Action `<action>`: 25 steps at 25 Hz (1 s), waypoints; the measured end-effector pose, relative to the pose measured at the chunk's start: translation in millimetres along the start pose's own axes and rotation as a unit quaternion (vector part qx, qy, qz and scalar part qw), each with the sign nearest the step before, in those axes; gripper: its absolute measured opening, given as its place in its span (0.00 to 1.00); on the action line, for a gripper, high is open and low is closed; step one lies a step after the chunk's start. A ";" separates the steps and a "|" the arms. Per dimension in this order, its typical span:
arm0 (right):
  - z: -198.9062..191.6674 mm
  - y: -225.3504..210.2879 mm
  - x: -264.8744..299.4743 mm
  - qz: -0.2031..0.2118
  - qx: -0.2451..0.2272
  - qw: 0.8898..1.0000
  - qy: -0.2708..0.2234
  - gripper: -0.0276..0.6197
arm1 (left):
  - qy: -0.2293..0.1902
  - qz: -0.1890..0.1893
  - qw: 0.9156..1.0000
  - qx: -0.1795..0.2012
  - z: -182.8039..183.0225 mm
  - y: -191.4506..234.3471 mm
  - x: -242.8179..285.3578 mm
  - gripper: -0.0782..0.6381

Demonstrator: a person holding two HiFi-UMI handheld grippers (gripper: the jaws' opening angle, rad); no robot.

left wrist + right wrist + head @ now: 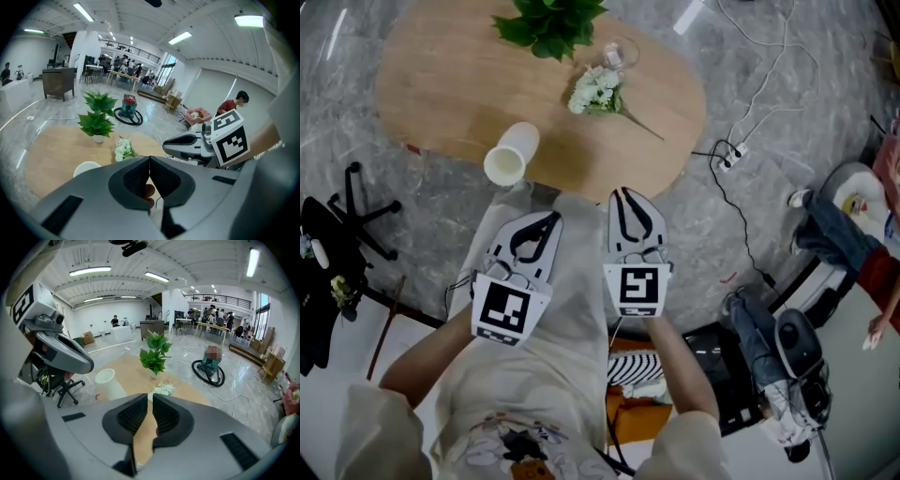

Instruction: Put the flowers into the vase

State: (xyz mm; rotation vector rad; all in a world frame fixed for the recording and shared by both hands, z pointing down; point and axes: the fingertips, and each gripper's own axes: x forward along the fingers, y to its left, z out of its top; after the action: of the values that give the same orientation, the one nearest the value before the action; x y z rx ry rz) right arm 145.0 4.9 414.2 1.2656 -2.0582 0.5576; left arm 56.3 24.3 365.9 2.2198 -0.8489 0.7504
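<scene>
White flowers (pixel 598 92) lie on their side on the oval wooden table (pixel 441 84), stem pointing right. A white cylindrical vase (pixel 512 155) stands upright near the table's front edge, left of the flowers. Both grippers hover side by side short of that edge, above the person's lap. My left gripper (pixel 551 217) has its jaws pressed together with nothing between them (pixel 149 158). My right gripper (pixel 624 193) shows only a thin slit at its tips and holds nothing (pixel 151 397). Past the jaws, the flowers (pixel 164 389) and vase (pixel 108 382) sit ahead of them.
A potted green plant (pixel 551 23) and a small clear glass (pixel 619 53) stand at the table's far side behind the flowers. A black office chair (pixel 366 211) is on the floor to the left. Cables and a power strip (pixel 731 155) lie to the right.
</scene>
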 end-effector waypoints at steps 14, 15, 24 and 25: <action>-32.4 -14.5 62.3 0.015 -0.006 0.999 0.031 0.14 | 0.021 0.012 1.000 0.011 -18.0 21.5 54.6 0.12; -33.5 -14.9 64.9 0.019 -0.008 0.999 0.030 0.15 | 0.019 0.013 1.000 0.013 -17.7 22.3 57.6 0.12; -42.9 -26.7 90.6 0.032 -0.035 0.999 0.019 0.19 | 0.023 0.023 0.999 -0.005 -25.8 19.7 90.0 0.12; -45.4 -27.6 93.5 0.033 -0.039 0.998 0.021 0.20 | 0.023 0.024 0.999 -0.006 -26.9 18.4 92.7 0.12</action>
State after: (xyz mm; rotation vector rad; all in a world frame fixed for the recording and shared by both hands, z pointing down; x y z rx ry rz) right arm 153.4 -35.9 513.3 1.1355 -2.0721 0.5235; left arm 93.8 -0.8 453.3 2.1705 -0.8840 0.8145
